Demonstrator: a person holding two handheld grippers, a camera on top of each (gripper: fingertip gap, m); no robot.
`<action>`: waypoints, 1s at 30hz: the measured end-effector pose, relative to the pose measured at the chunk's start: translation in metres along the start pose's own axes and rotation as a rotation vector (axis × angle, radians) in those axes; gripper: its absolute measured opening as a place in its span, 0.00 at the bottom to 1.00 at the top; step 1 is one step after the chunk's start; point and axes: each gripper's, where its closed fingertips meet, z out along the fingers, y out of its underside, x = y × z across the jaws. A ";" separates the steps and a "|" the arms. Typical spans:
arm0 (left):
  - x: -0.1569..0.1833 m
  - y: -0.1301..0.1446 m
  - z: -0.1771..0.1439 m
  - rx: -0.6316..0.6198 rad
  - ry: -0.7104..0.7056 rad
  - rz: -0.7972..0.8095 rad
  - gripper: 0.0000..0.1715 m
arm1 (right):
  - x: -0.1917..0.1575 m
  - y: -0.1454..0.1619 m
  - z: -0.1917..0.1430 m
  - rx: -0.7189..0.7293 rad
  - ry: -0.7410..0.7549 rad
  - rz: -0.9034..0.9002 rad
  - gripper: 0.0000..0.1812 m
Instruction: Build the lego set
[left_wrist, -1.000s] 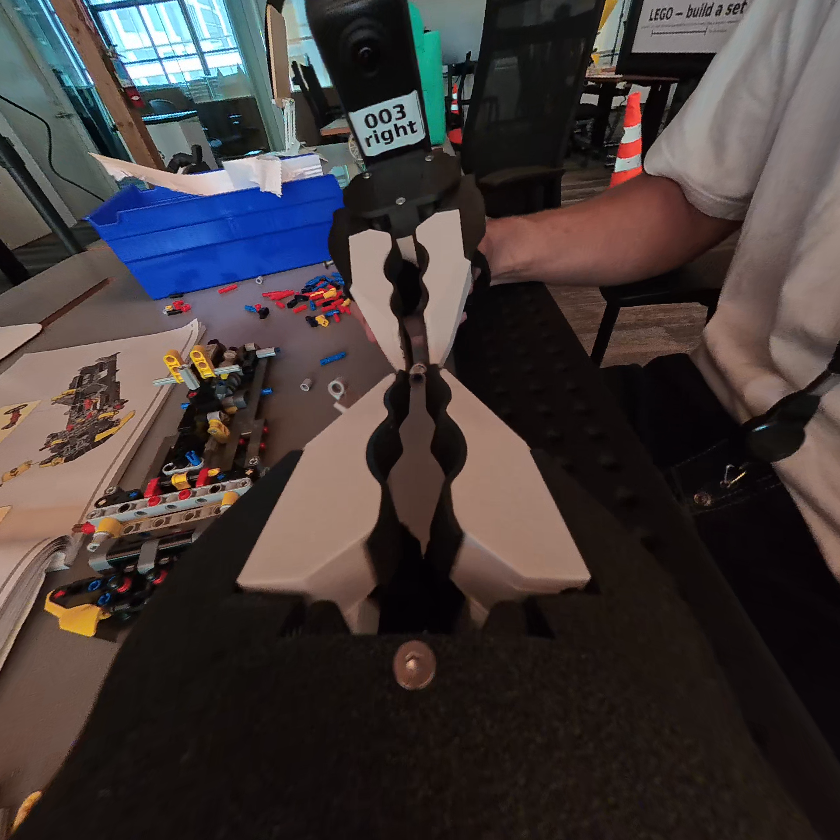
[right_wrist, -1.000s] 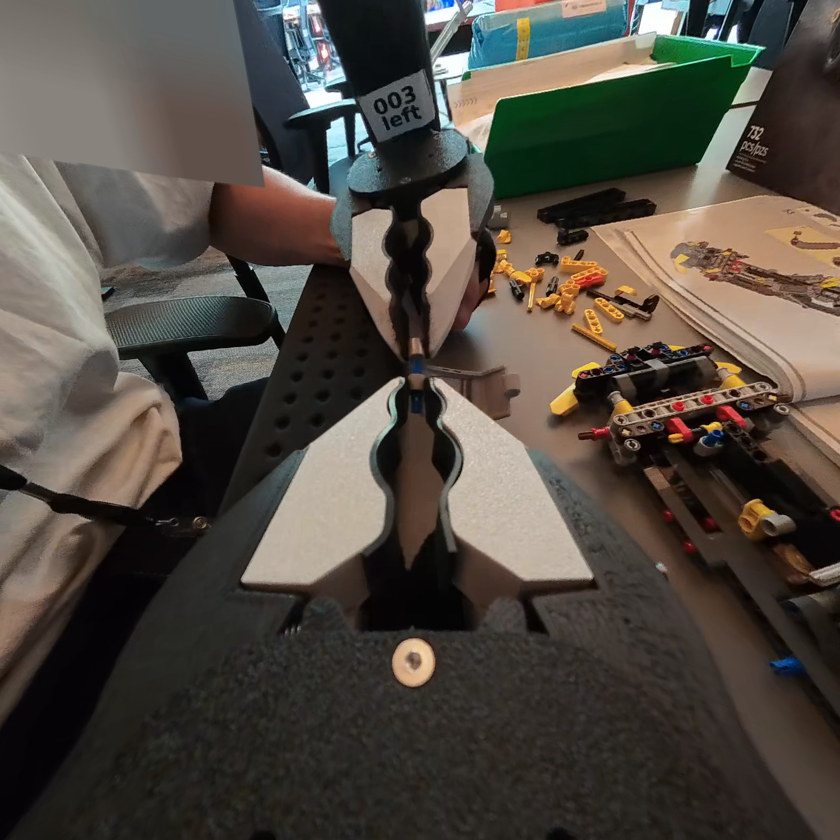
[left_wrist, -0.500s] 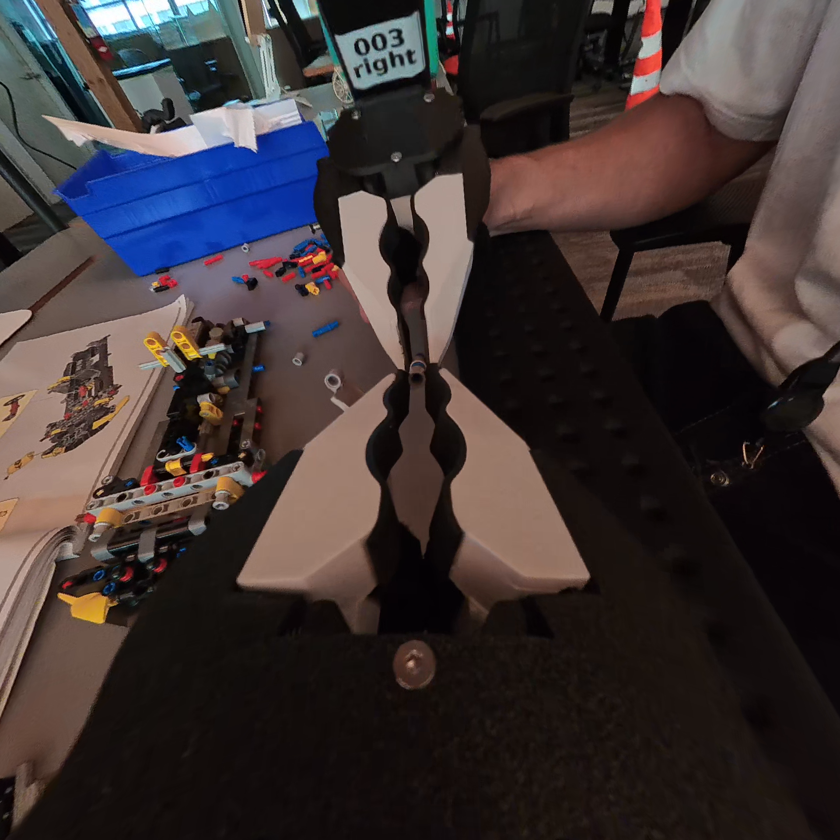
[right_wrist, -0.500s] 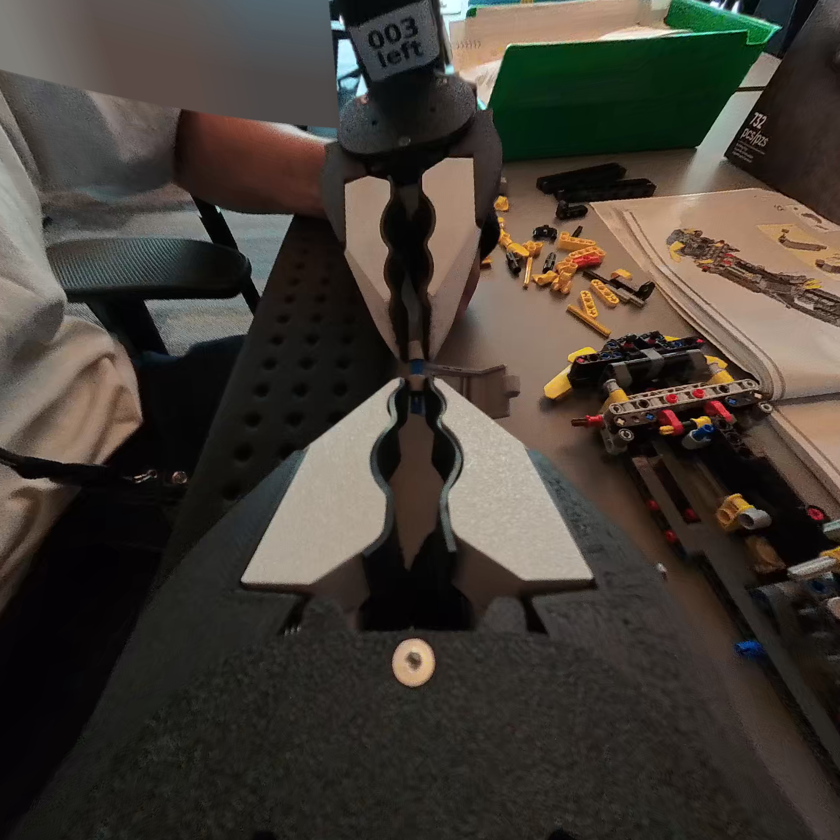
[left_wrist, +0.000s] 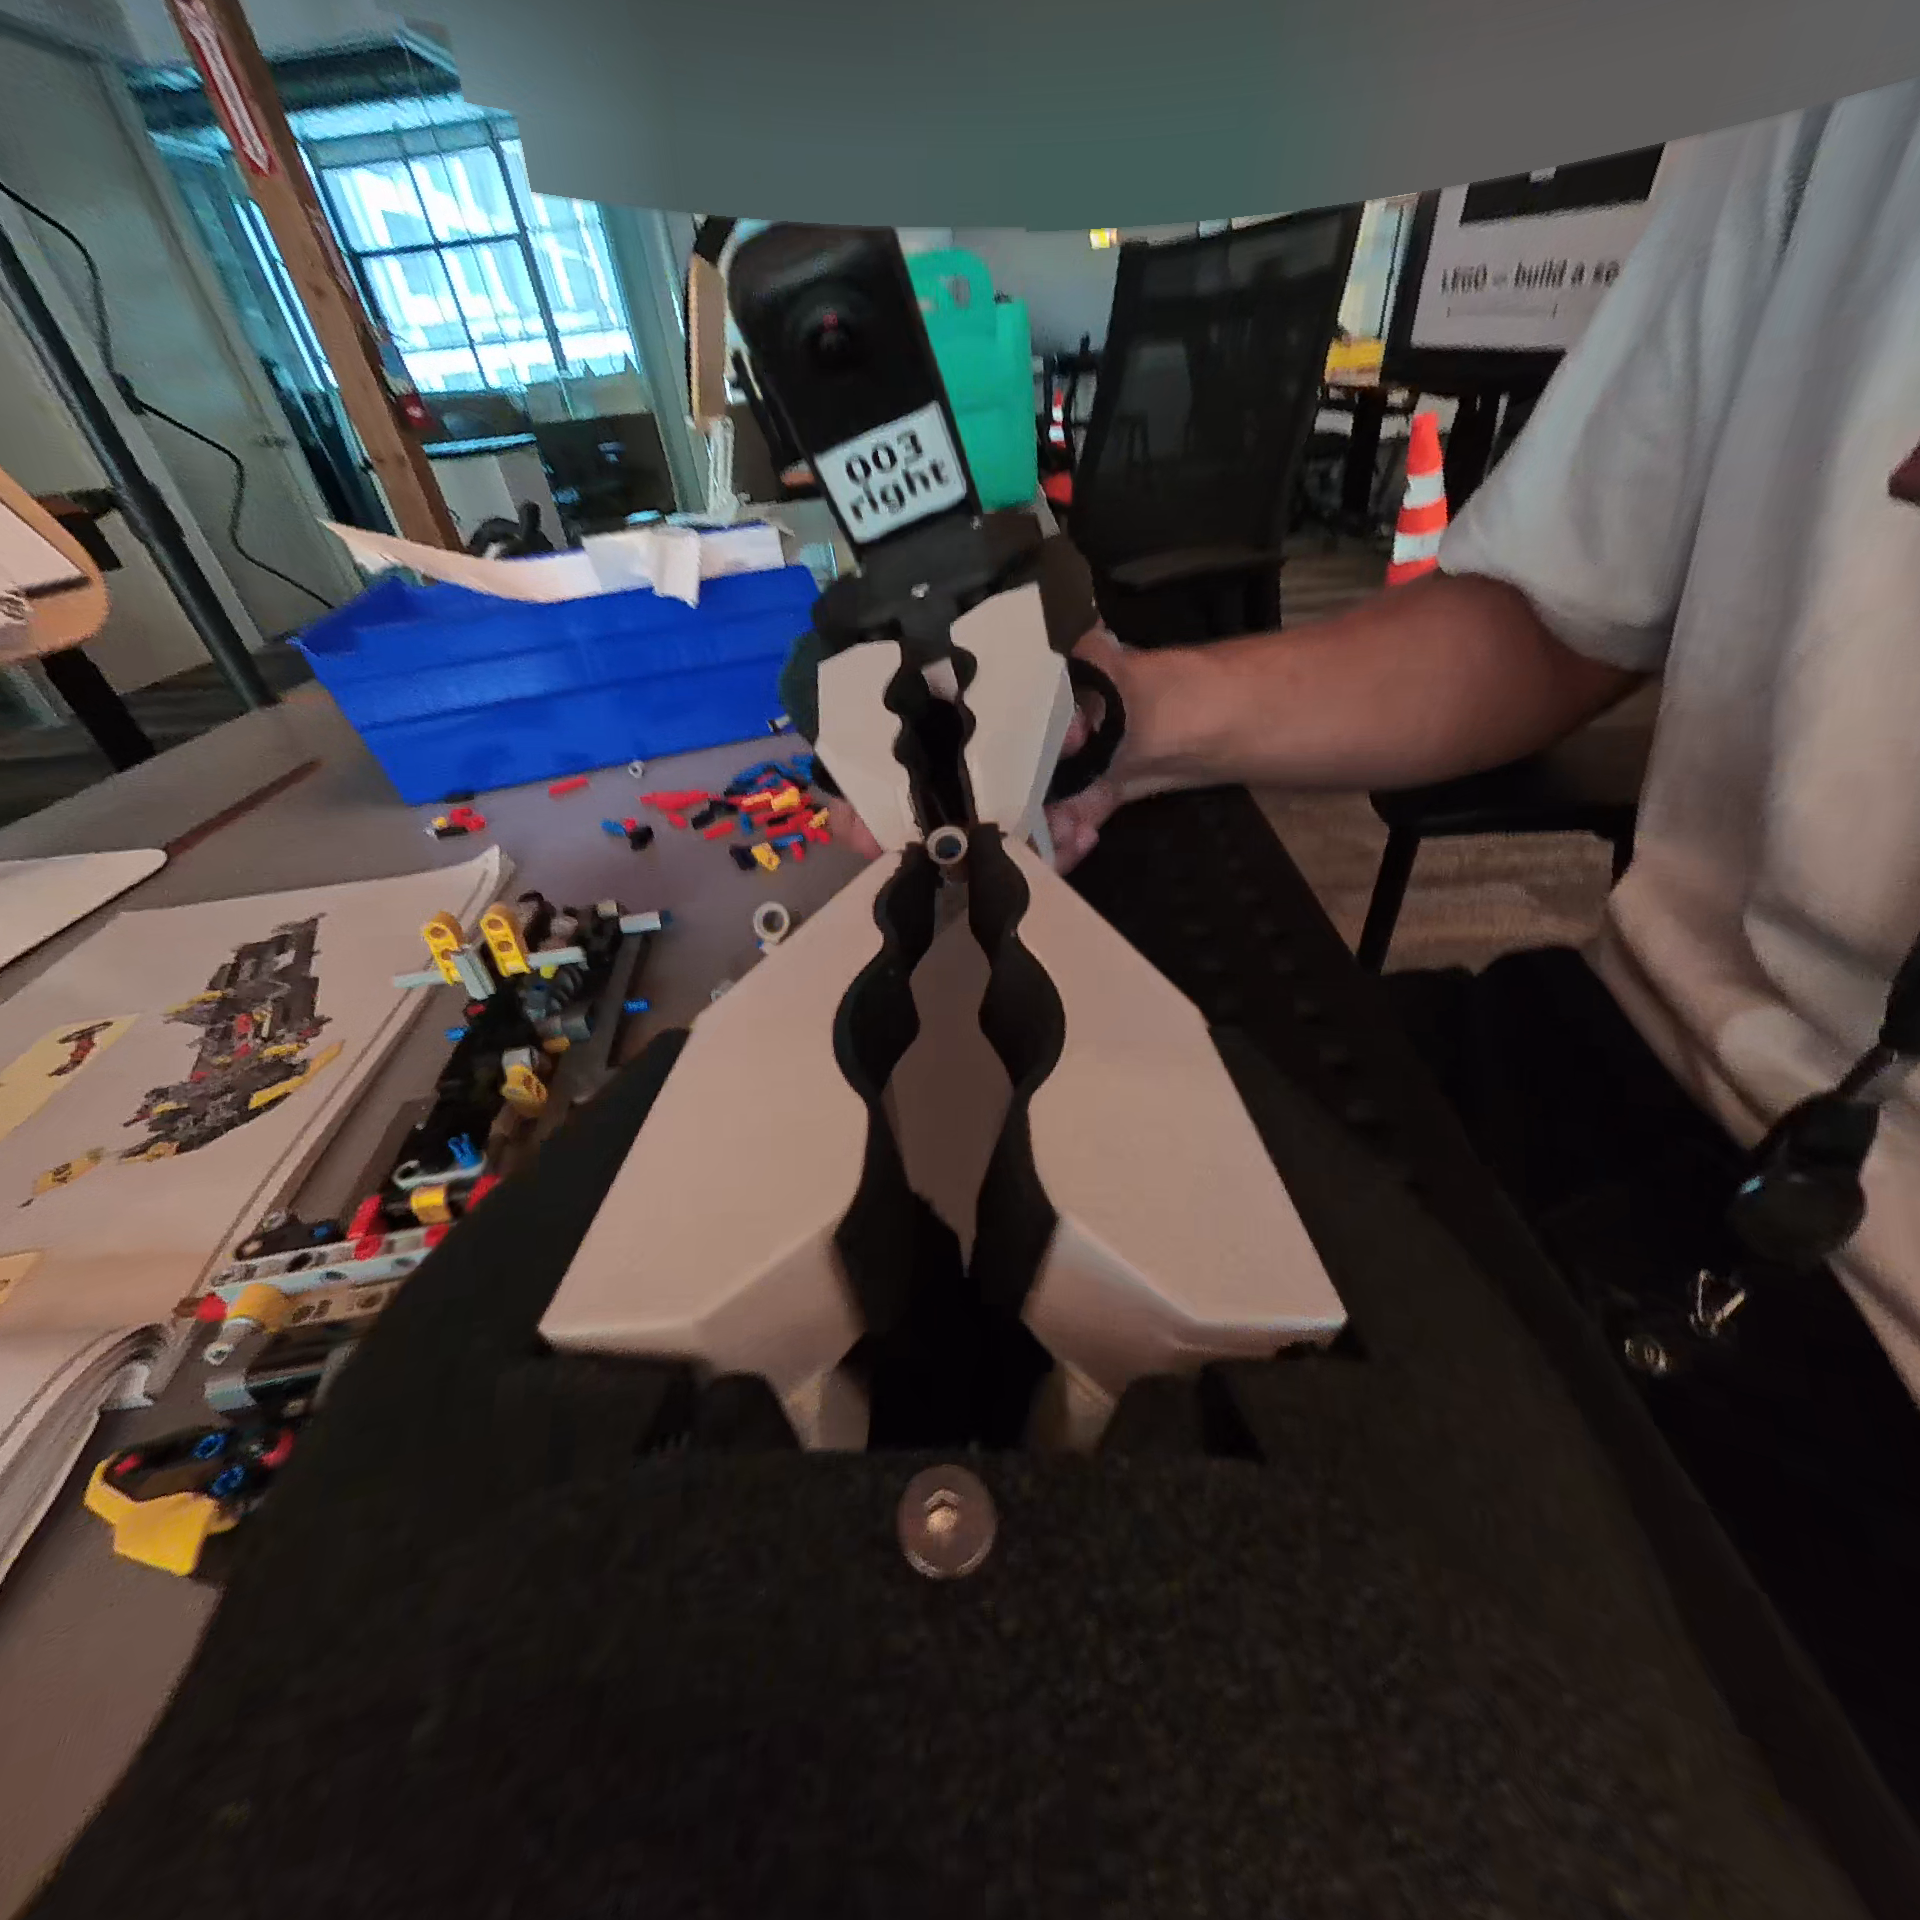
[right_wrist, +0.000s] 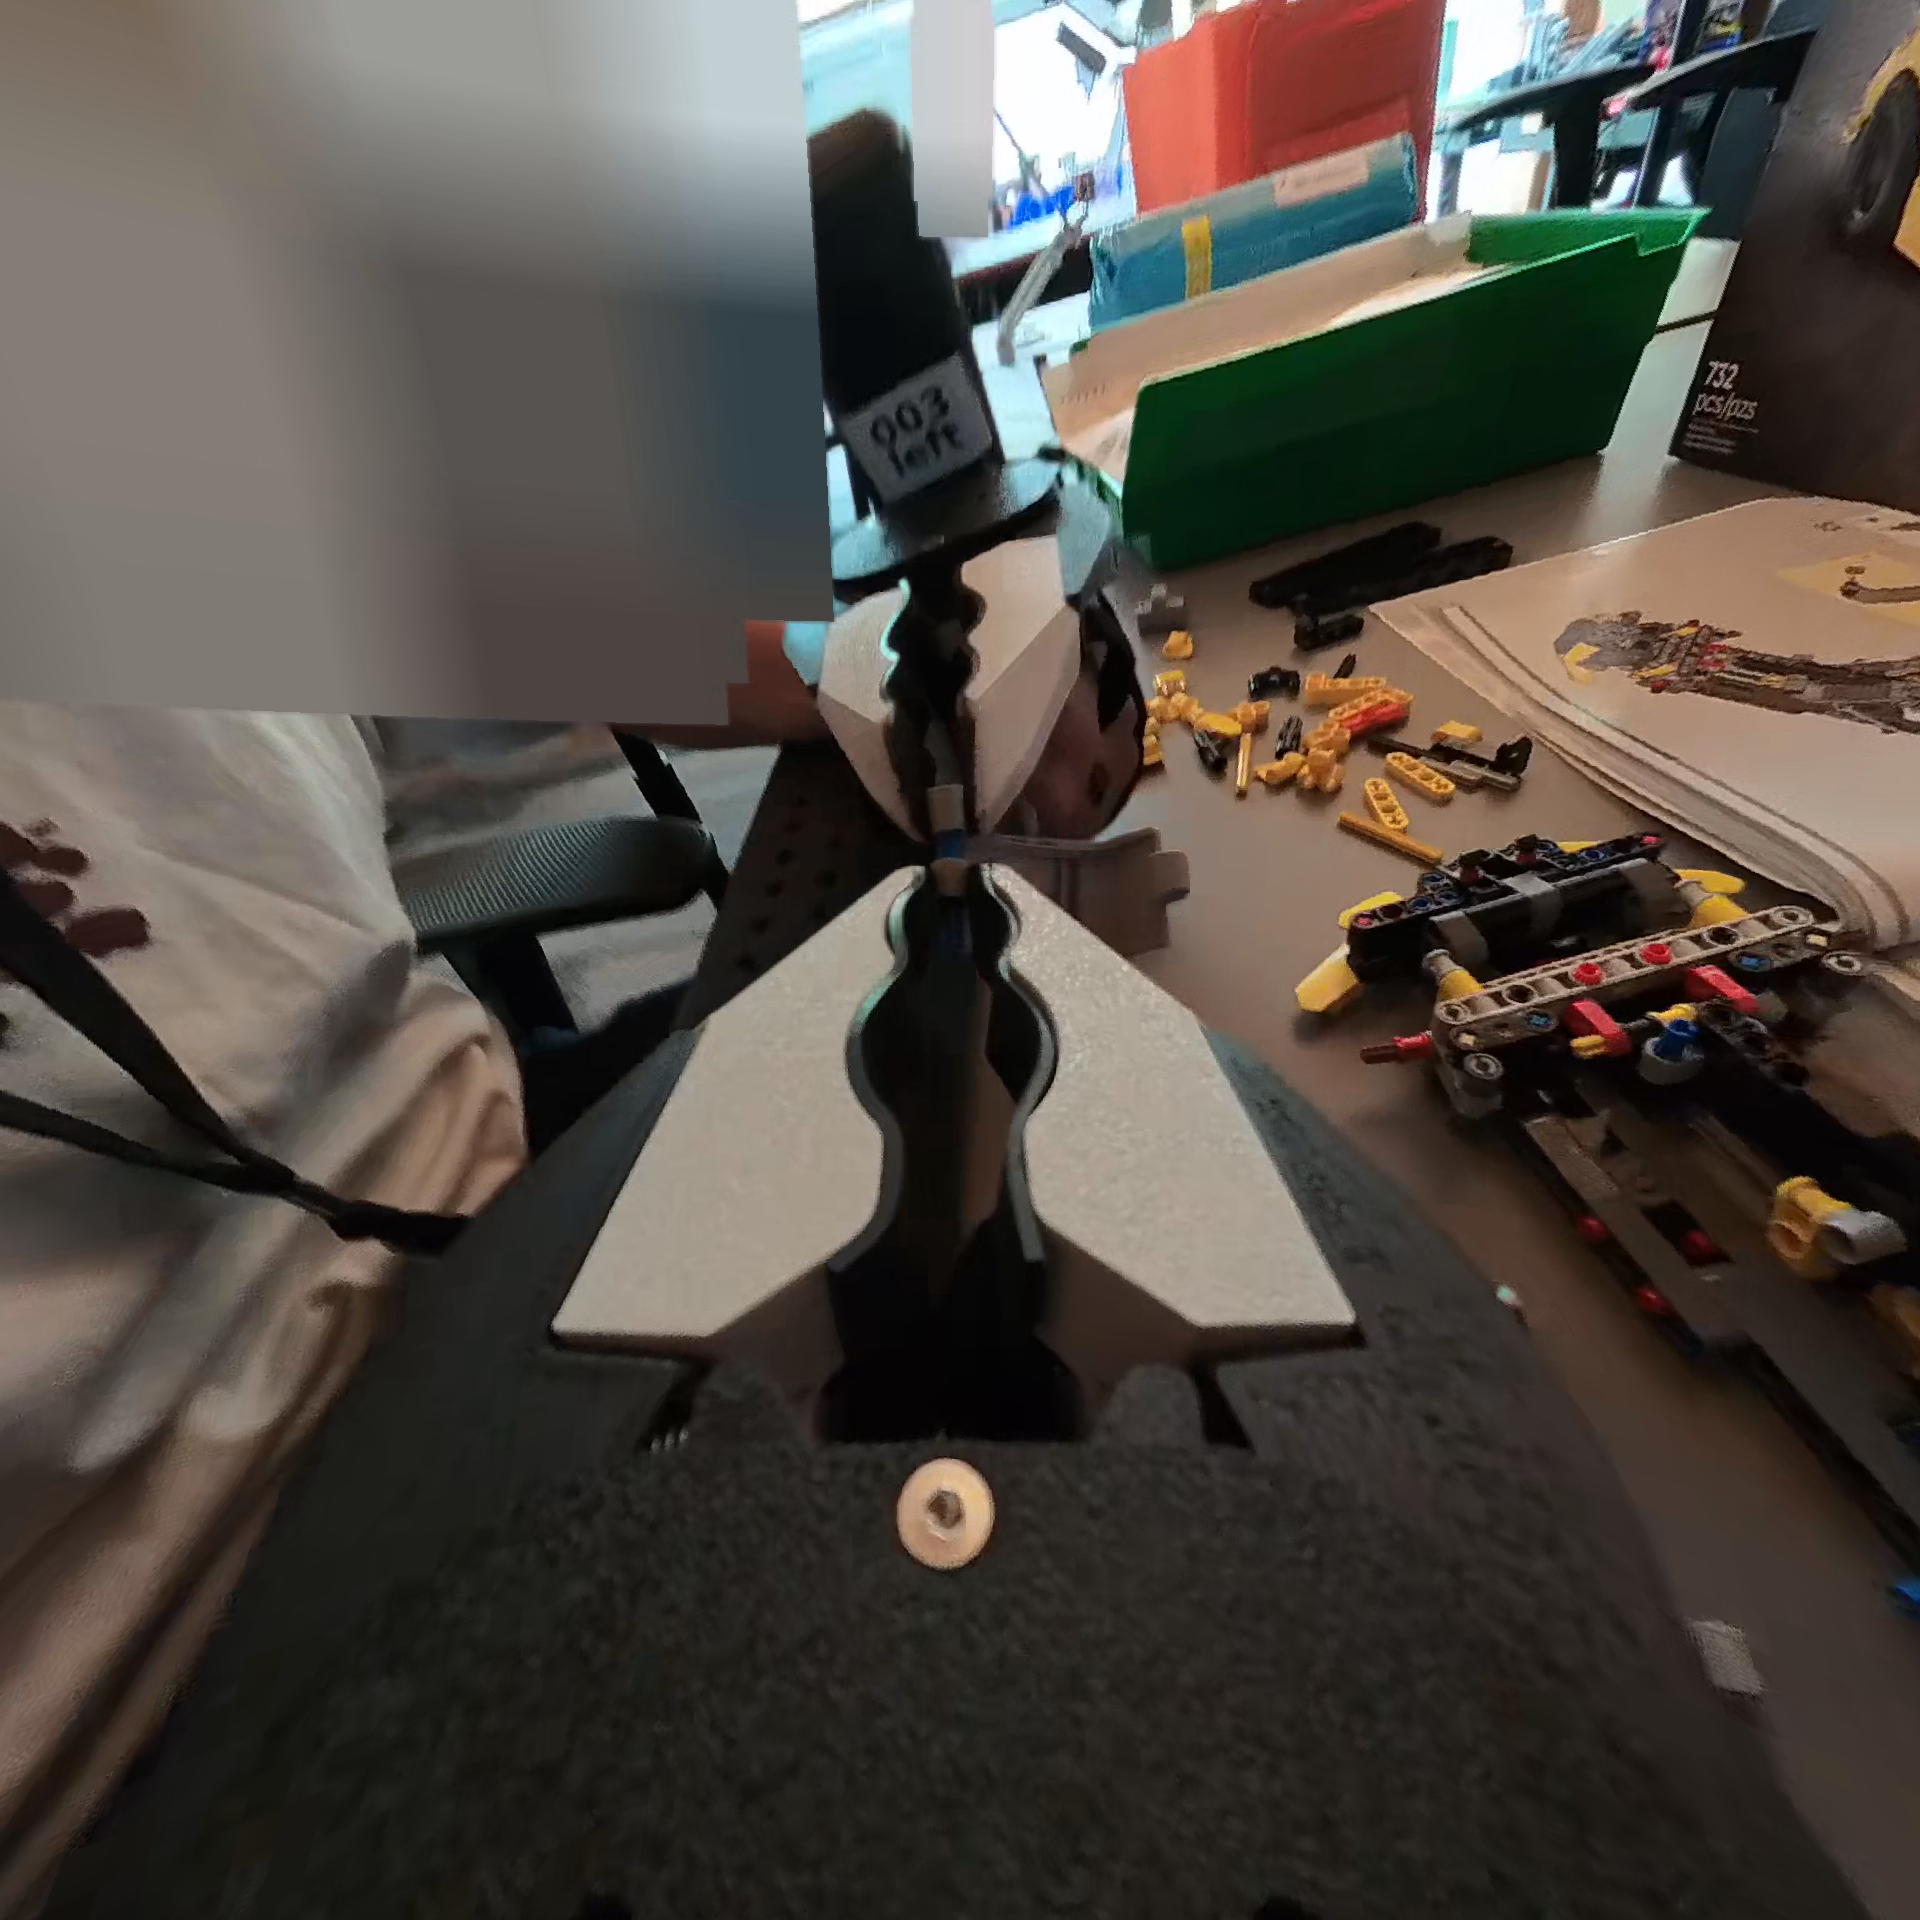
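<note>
1. My left claw (left_wrist: 948, 868) is pinched nearly closed on a small grey tubular piece (left_wrist: 945, 844). From the left wrist view its round open end faces back at me, right at the fingertips.

2. My right claw (right_wrist: 948, 883) is also narrow, gripping a thin piece with a blue section (right_wrist: 951, 930) along the slot between its pads. I cannot make out the exact part.

3. The two claws meet tip to tip above the near edge of the worktop (right_wrist: 1226, 1018). In each wrist view the other claw points straight back at the camera, so both parts lie on one shared line running from claw to claw.

4. That line is what the coming move turns on, as I judge it. The grey tube's bore and the thin piece's long axis must stay collinear, then one pushes into the other. Neither hand is nearer, since they touch at the tips.

5. The half-built chassis (right_wrist: 1579, 966) sits well apart to the right of the right claw, beside the open instruction booklet (right_wrist: 1683, 707). Loose yellow pieces (right_wrist: 1309, 727) lie beyond it, and red and blue ones (left_wrist: 758, 816) in front of the blue bin (left_wrist: 582, 675).

6. The risk I see is a slight tilt cocking the small parts so that one pops out.
</note>
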 end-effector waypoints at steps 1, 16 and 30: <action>-0.002 -0.004 0.000 0.022 -0.008 -0.012 0.03 | 0.000 -0.004 0.000 0.029 -0.005 0.025 0.04; -0.045 -0.021 -0.005 0.163 -0.138 -0.263 0.03 | 0.035 -0.035 0.000 0.266 0.141 0.239 0.03; -0.046 -0.021 -0.006 0.149 -0.143 -0.242 0.03 | 0.035 -0.035 0.000 0.272 0.125 0.255 0.04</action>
